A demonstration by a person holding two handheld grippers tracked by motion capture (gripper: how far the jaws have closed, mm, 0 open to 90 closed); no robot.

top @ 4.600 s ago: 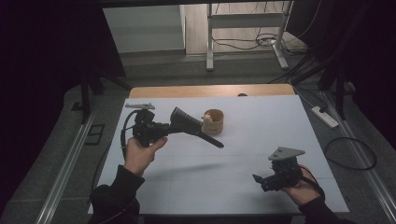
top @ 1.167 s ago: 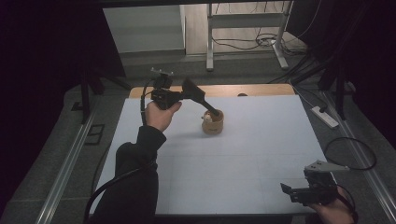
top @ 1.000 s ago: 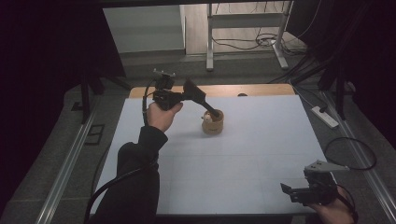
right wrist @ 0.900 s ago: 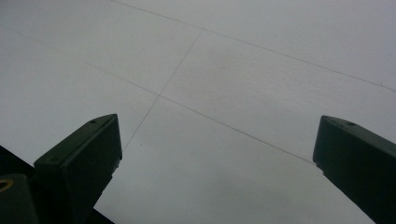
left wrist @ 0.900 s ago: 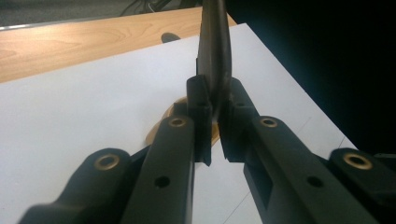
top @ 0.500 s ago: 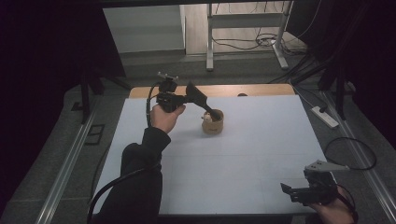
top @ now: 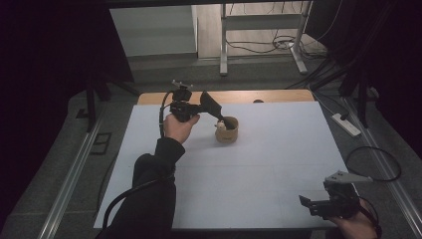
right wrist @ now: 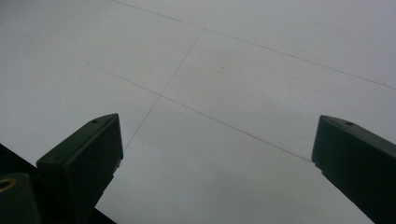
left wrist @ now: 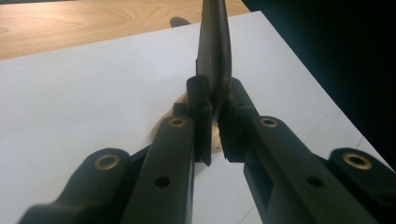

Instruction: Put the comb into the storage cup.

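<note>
Your left gripper (top: 215, 110) is clamped on a black spatula-like tool (top: 213, 105) near the far edge of the white tabletop (top: 259, 169), left of its middle. From the high view, the tool slopes down to the right from your hand and its lower end dips into the small tan bowl (top: 227, 130), which stands on the white surface just in front of the bare wooden strip (top: 268, 95) along the far edge. Something pale lies inside the bowl; you cannot tell what it is from here.

The left gripper view adds what the high view cannot: the two jaws are pinched narrow on the flat dark tool (left wrist: 214, 56), which stands edge-on between the fingertips (left wrist: 200, 100) and rises past them. Behind the jaws a sliver of the tan bowl (left wrist: 163, 126) peeks out, touching the white surface, mostly hidden.

Your right gripper (top: 311, 205) sits at the near right corner of the tabletop, well apart from the bowl, with your hand (top: 354, 226) at the near edge. The right gripper view shows its jaws spread wide, nothing between them, just bare white surface (right wrist: 224, 107) crossed by faint thin lines that the high view does not resolve.
</note>
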